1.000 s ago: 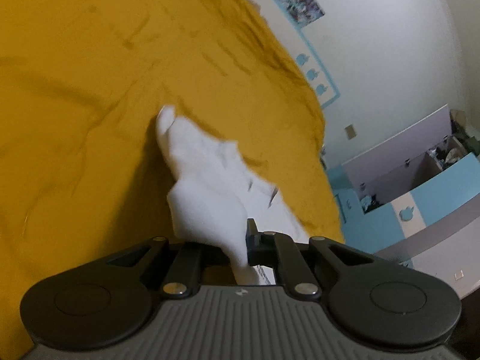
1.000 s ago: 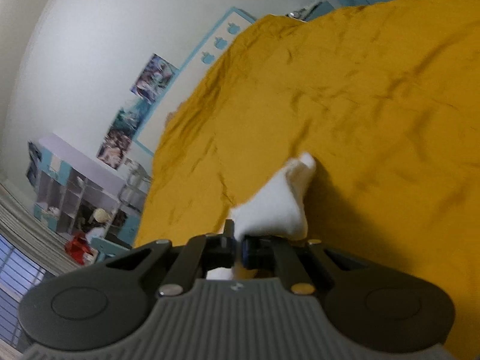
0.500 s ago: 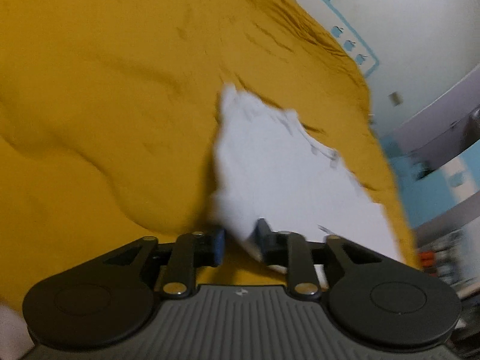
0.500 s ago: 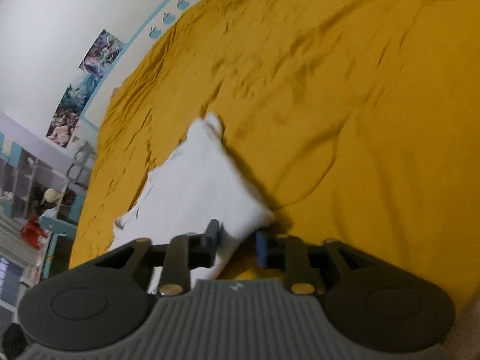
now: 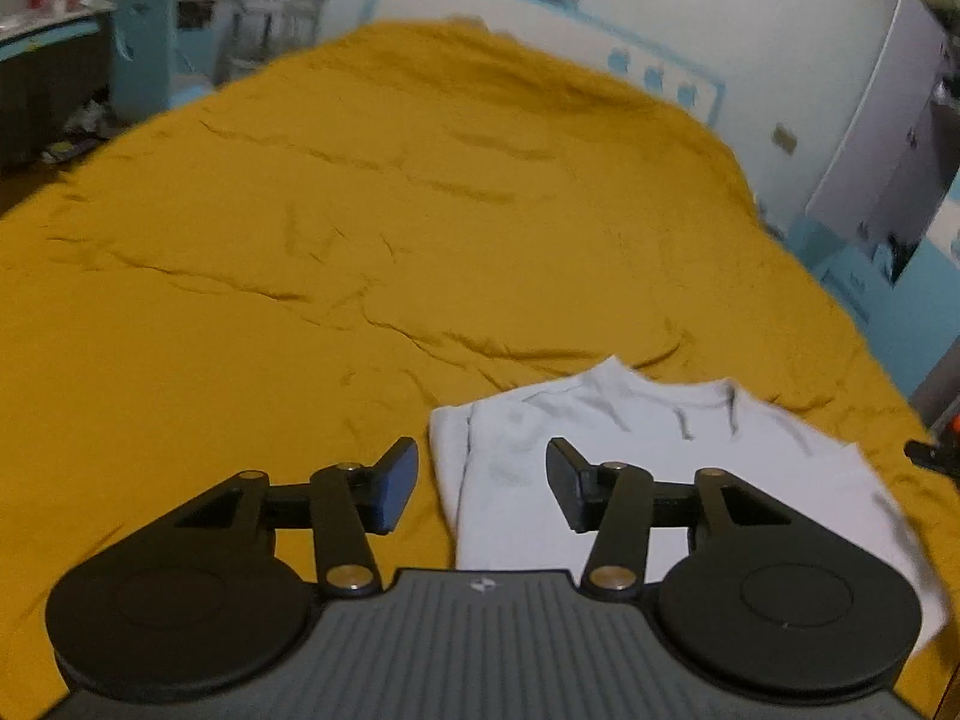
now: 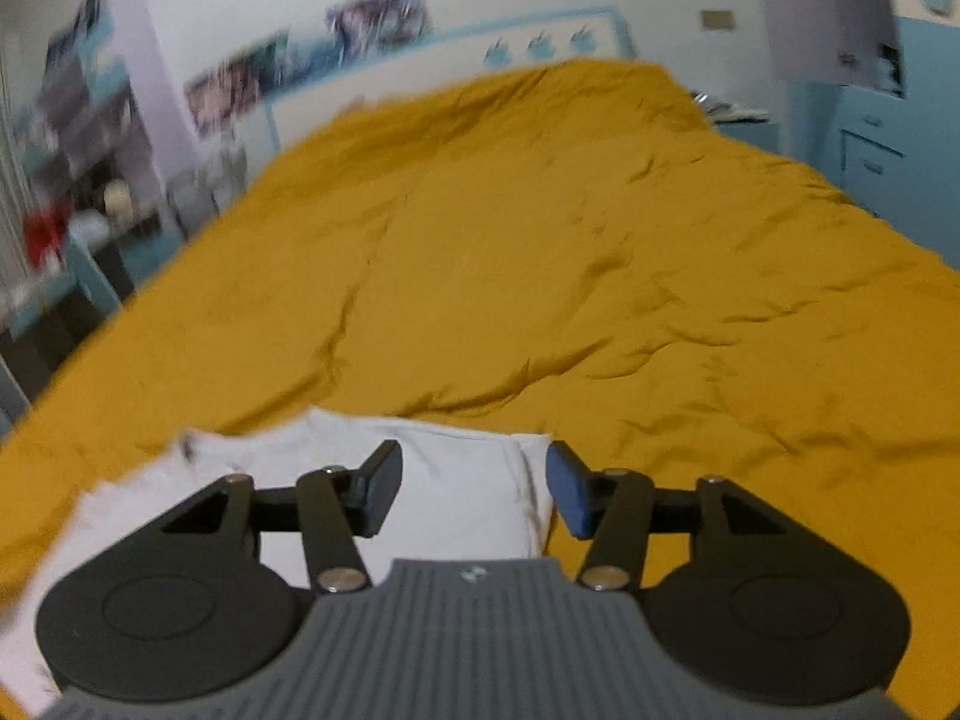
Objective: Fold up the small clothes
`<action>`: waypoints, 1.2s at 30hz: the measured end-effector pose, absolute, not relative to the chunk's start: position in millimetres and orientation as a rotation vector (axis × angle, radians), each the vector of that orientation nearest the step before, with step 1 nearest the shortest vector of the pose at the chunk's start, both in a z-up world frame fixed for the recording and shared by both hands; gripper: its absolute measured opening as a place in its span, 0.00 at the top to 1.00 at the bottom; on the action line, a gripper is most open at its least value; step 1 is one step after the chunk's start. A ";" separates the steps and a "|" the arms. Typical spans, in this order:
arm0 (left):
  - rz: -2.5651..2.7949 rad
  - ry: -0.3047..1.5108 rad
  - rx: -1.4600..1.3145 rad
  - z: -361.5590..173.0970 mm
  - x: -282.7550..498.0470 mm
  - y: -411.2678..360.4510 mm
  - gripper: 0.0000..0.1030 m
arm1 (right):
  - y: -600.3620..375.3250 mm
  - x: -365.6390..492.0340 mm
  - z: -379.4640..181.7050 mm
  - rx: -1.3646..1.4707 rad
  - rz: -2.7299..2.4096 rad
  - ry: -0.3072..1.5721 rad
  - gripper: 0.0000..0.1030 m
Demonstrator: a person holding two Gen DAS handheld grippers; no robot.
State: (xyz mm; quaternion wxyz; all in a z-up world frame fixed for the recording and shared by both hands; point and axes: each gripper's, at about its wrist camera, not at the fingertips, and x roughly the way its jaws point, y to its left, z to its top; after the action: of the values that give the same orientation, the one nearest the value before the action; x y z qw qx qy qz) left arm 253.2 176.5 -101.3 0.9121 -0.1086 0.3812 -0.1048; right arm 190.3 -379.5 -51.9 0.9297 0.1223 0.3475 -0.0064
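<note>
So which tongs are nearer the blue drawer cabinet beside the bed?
Right. The right tongs straddle the white shirt's edge on the blue drawer cabinet side; the left tongs straddle its far edge.

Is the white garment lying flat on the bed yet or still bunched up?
Lying flat. The white garment rests spread on the yellow bedcover, one side edge folded in, neckline showing at the far end.

You get no words or numbers to read here; the posters (image 6: pixel 378 18) above the bed (image 6: pixel 540 252) are blurred.
</note>
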 end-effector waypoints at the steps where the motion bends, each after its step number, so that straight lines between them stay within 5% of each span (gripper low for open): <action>1: -0.216 0.809 -0.209 -108.0 265.8 171.8 0.47 | -379.1 203.8 -58.3 0.250 -0.015 0.741 0.51; 10: -0.232 0.957 -0.117 -161.4 316.9 141.4 0.51 | -375.3 242.0 -99.3 0.190 -0.003 0.853 0.51; 13: -0.271 0.970 -0.146 -167.1 323.7 141.5 0.78 | -376.2 248.2 -107.5 0.198 0.000 0.851 0.55; 15: -0.284 0.960 -0.154 -168.2 323.1 143.2 0.90 | -377.1 250.6 -111.2 0.197 -0.008 0.853 0.72; 16: -0.290 0.949 -0.160 -166.8 321.1 145.1 0.90 | -377.2 250.3 -111.5 0.199 -0.003 0.853 0.82; 19: -0.280 0.888 -0.183 -159.2 318.3 149.6 0.92 | -375.8 249.8 -108.6 0.191 -0.019 0.822 0.88; 28: -0.238 0.737 -0.276 -136.2 293.6 178.2 0.92 | -364.1 258.1 -88.4 0.190 -0.050 0.720 0.94; 36: -0.117 0.906 -0.189 -187.8 318.6 189.3 1.00 | -387.4 281.8 -127.9 0.285 -0.125 0.834 0.94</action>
State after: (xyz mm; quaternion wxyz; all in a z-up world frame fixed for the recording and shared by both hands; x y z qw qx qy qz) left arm 318.6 189.3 -187.8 0.8932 -0.0910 0.4367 -0.0564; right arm 281.8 -387.4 -127.9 0.9025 0.1381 0.4036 -0.0602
